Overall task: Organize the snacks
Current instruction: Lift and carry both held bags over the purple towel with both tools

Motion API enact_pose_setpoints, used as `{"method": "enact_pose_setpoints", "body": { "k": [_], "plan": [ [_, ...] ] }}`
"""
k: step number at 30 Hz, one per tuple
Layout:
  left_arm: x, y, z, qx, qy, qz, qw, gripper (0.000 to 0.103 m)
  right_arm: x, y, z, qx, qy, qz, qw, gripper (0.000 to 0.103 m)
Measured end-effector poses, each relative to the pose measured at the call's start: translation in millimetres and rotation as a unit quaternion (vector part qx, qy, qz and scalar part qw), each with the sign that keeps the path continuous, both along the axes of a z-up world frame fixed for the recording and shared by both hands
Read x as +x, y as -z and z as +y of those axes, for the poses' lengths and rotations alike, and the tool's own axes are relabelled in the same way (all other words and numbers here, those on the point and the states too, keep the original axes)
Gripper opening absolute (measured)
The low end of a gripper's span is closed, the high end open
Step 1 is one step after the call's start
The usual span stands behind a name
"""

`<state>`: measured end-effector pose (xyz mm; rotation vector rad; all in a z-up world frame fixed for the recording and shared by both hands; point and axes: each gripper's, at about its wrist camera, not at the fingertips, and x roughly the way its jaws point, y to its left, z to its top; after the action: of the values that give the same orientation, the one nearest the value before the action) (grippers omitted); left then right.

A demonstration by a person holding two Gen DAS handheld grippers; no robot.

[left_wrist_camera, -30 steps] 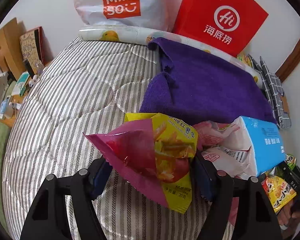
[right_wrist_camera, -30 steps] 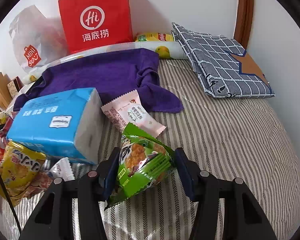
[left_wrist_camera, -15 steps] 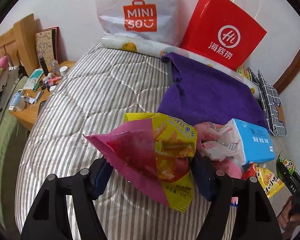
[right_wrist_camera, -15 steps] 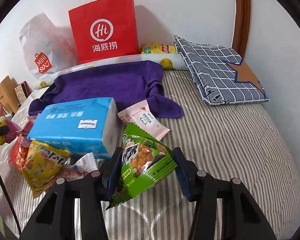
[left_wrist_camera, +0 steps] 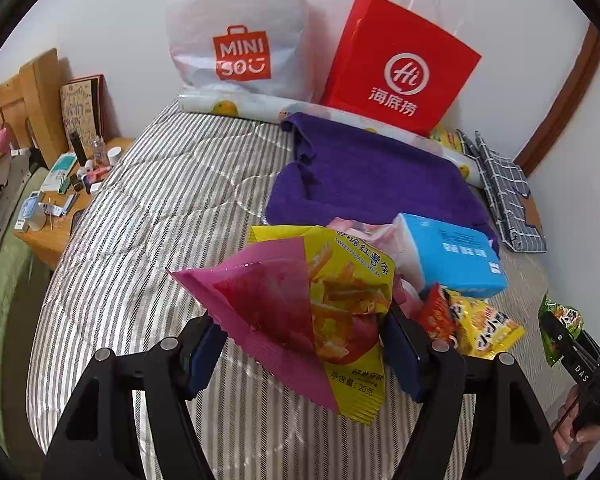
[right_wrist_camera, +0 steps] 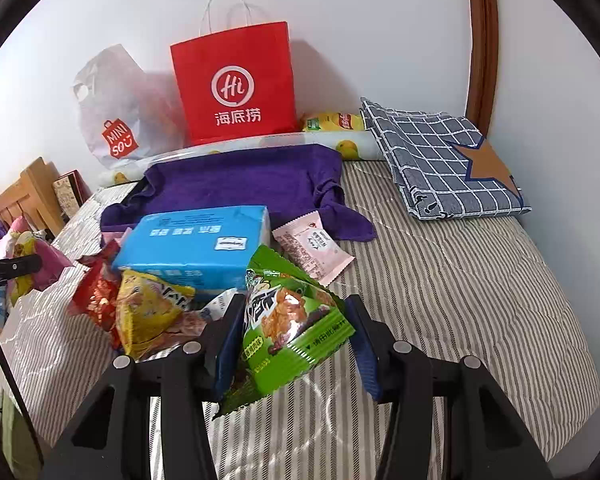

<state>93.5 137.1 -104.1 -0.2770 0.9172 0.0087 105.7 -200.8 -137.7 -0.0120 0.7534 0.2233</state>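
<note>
Left hand-held gripper (left_wrist_camera: 304,354) is clamped on a pink-and-yellow foil snack packet (left_wrist_camera: 300,312); right hand-held gripper (right_wrist_camera: 296,344) is clamped on a green foil snack packet (right_wrist_camera: 290,320), both held above the striped bed (right_wrist_camera: 440,280).

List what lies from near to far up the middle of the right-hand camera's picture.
Green crinkly snack packet gripped in the jaws → light-blue soft tissue pack → purple towel → fruit-print rolled sheet → red paper carrier bag against the wall.

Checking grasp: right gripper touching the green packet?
Touching. Right wrist view: both pads of the right gripper press the green packet, held off the bed.
</note>
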Motion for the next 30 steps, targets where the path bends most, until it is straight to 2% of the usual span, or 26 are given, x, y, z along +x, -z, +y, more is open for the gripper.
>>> {"method": "enact_pose_setpoints", "body": {
  "k": [8,16,30],
  "plan": [
    [-11.5,-13.5,-29.0,-0.008,0.024,-0.008,0.9997,0.071,-13.1,-13.6,17.7,0.000,-0.021,-0.010,1.000,0.047],
    [-10.2,-31.5,-57.9,0.000,0.045,-0.019,0.9988,0.071,-14.9,-32.5,37.9,0.001,-0.044,-0.023,0.999,0.047],
    [27.8,-64.4,-77.2,0.002,0.056,-0.028,0.9980,0.071,25.3,-61.3,46.4,0.009,-0.048,-0.037,0.998,0.047]
  ]
}}
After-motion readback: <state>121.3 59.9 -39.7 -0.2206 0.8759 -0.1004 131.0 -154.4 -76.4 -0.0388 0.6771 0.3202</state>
